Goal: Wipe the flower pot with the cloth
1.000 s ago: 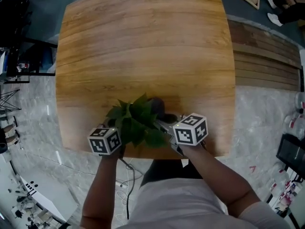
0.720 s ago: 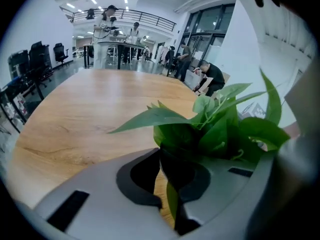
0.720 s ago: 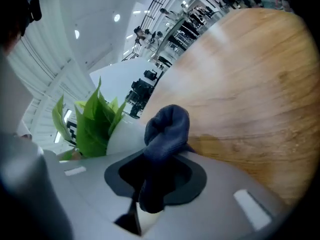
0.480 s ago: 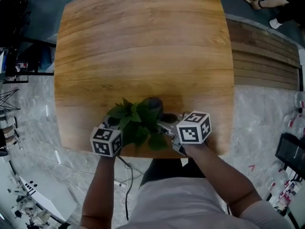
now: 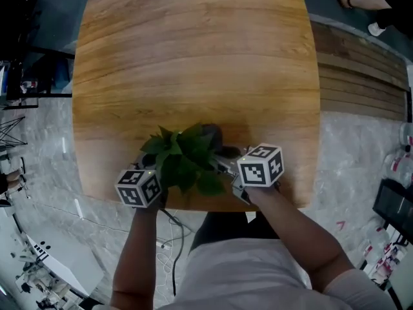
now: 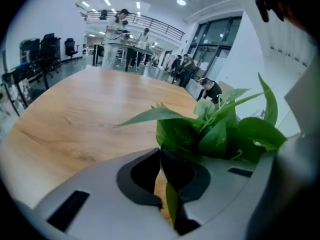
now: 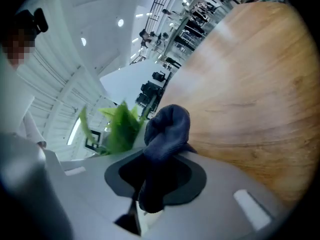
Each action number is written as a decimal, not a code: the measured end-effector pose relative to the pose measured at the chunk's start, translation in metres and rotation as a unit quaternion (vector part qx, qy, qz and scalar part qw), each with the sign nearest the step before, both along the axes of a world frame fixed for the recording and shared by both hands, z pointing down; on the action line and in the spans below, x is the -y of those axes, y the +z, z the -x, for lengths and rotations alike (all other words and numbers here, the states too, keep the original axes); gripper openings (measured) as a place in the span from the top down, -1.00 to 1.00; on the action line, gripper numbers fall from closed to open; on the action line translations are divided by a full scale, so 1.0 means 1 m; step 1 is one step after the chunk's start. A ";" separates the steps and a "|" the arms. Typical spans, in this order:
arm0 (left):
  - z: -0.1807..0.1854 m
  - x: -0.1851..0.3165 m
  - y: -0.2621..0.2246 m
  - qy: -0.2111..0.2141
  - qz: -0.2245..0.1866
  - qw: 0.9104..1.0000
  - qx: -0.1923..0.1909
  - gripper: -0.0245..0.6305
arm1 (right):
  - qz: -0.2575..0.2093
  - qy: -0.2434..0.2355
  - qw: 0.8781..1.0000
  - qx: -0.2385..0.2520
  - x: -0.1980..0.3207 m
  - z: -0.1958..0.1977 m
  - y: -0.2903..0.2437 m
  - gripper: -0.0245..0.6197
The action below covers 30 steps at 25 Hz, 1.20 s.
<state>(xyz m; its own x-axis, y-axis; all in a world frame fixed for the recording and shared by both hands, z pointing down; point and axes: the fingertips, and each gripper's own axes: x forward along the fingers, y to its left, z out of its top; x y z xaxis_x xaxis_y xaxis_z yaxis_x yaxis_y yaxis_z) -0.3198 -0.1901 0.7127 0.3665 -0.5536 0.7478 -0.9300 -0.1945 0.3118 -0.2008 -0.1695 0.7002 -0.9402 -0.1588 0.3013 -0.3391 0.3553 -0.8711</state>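
While the left gripper has its jaws closed on the dark rim of the flower pot beneath the green leaves, the right gripper pinches the dark blue cloth, which bunches up past its jaws just beside the plant. The pot stands near the front edge of the wooden table, between the two grippers.

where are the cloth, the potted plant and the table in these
cloth (image 7: 167, 126): right gripper view, on the bunched dark blue fold above the jaws.
potted plant (image 5: 184, 160): head view, on its green leaves.
wooden table (image 5: 193, 57): head view, on bare tabletop.
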 end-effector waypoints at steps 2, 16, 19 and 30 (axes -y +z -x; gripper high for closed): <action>0.001 -0.002 0.001 -0.026 0.014 0.999 -0.015 0.87 | -0.014 -0.009 1.000 0.022 -0.009 0.003 -0.023 0.71; 0.009 -0.010 0.010 -0.171 0.075 0.978 -0.090 0.87 | -0.014 0.022 1.000 0.012 -0.007 0.008 -0.006 0.71; 0.004 -0.014 0.010 -0.194 0.089 0.971 -0.104 0.87 | -0.025 0.028 0.999 0.028 -0.019 0.014 -0.025 0.71; -0.001 -0.007 0.001 -0.184 0.080 0.976 -0.090 0.87 | 0.001 0.077 0.996 -0.048 0.011 -0.009 0.040 0.70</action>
<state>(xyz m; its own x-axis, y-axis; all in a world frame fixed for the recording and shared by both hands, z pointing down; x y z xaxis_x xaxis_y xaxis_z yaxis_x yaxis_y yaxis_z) -0.3188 -0.1834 0.7140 0.2973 -0.5542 0.7775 -0.8553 0.2073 0.4748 -0.1920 -0.1807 0.7404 -0.8711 -0.2984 0.3900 -0.4720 0.2899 -0.8325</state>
